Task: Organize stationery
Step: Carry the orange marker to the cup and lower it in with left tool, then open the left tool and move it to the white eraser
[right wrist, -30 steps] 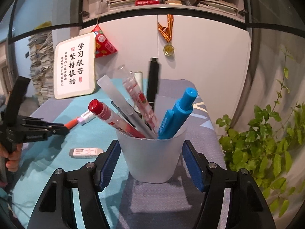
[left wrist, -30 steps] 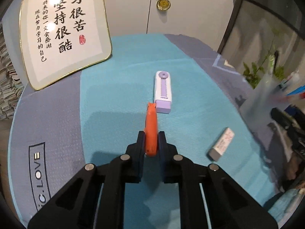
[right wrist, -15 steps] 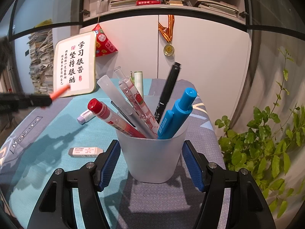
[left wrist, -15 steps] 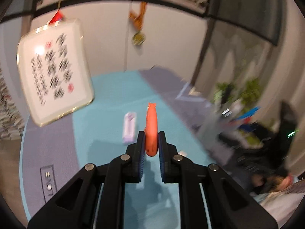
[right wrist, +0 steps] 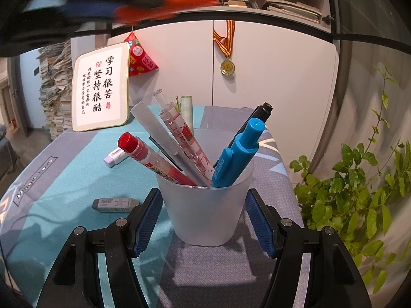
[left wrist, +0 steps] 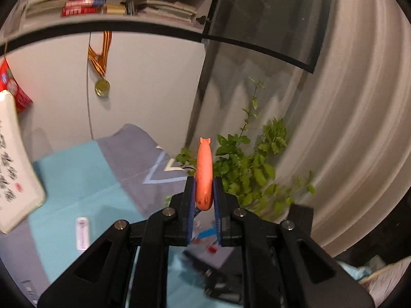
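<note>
The left gripper (left wrist: 204,192) is clamped on one orange pen (left wrist: 204,174), which stands up between its fingers at frame centre, tip toward the plant (left wrist: 246,169). The right gripper (right wrist: 203,220) brackets the frosted cup (right wrist: 205,215) at lower centre; whether its blue pads (right wrist: 149,220) touch the cup wall, I cannot tell. The cup holds about seven pens: one red-capped (right wrist: 143,154), one blue (right wrist: 239,154), one black (right wrist: 259,115), the rest pale. Two erasers lie on the teal mat (right wrist: 64,179) left of the cup: one grey (right wrist: 115,204) near, one lilac (right wrist: 115,157) farther back. The left gripper blurs across the upper left.
</note>
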